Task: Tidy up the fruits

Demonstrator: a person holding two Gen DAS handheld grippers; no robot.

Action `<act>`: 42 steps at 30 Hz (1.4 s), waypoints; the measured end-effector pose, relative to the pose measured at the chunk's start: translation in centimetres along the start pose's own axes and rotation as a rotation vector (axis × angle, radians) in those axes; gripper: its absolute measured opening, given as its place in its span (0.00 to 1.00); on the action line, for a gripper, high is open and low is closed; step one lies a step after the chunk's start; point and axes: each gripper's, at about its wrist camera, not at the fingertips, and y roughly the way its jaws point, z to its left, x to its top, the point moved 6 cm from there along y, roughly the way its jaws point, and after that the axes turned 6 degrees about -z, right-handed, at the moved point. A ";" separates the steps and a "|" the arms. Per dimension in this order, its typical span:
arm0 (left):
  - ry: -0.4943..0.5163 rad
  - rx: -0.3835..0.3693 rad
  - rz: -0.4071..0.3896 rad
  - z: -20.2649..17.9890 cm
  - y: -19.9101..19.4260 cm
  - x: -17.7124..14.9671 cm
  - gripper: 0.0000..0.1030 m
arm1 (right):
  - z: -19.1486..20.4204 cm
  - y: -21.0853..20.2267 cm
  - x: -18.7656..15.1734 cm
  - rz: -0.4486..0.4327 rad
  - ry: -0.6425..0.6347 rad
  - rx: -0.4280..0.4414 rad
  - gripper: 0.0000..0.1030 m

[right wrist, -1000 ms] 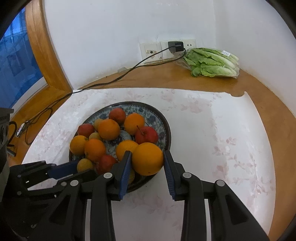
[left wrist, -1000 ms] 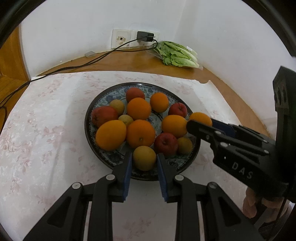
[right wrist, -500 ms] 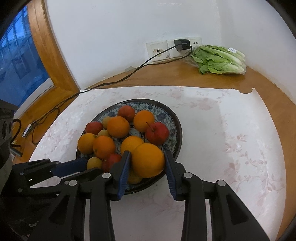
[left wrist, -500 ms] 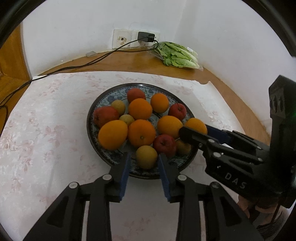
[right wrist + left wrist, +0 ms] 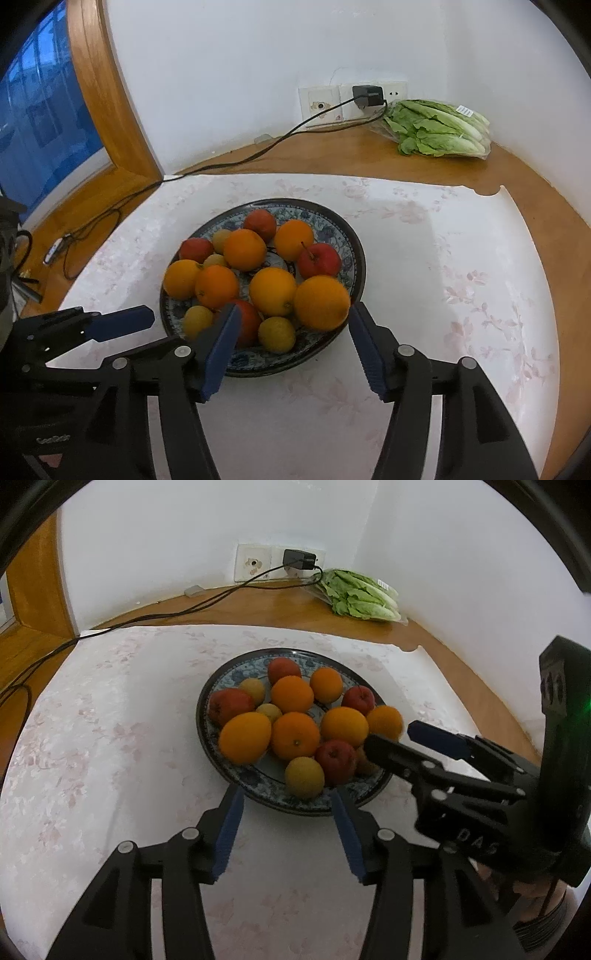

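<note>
A blue patterned plate [image 5: 221,753] [image 5: 354,243] holds several oranges, red apples and small yellow fruits. My left gripper [image 5: 286,805] is open and empty, just in front of the plate's near rim, behind a small yellow fruit [image 5: 304,777]. My right gripper [image 5: 293,325] is open at the plate's near right rim; a large orange [image 5: 321,302] lies on the plate between its spread fingers, free of the pads. The right gripper also shows in the left wrist view [image 5: 402,738], and the left gripper in the right wrist view [image 5: 122,321].
A white floral cloth [image 5: 110,738] covers the wooden table [image 5: 332,155]. A bag of lettuce [image 5: 439,129] lies at the back right by the wall socket [image 5: 321,107]. A black cable [image 5: 221,166] runs from the charger across the back left. A window frame [image 5: 107,96] stands left.
Both grippers opened and drew back: the left let go of the small yellow fruit, the right let go of the large orange. Both fruits now rest on the plate.
</note>
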 end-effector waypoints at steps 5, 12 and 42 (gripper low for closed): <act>0.015 -0.009 -0.015 -0.3 -1.1 -0.1 0.55 | 0.3 -1.0 0.1 -0.018 0.011 -0.009 0.62; 0.021 0.003 -0.023 -0.2 -2.2 -0.7 0.57 | 0.6 -2.7 -0.2 -0.041 0.034 -0.005 0.63; -0.019 0.175 0.024 1.6 -0.2 -3.6 0.69 | 0.7 -2.9 -6.3 0.096 0.095 -0.102 0.63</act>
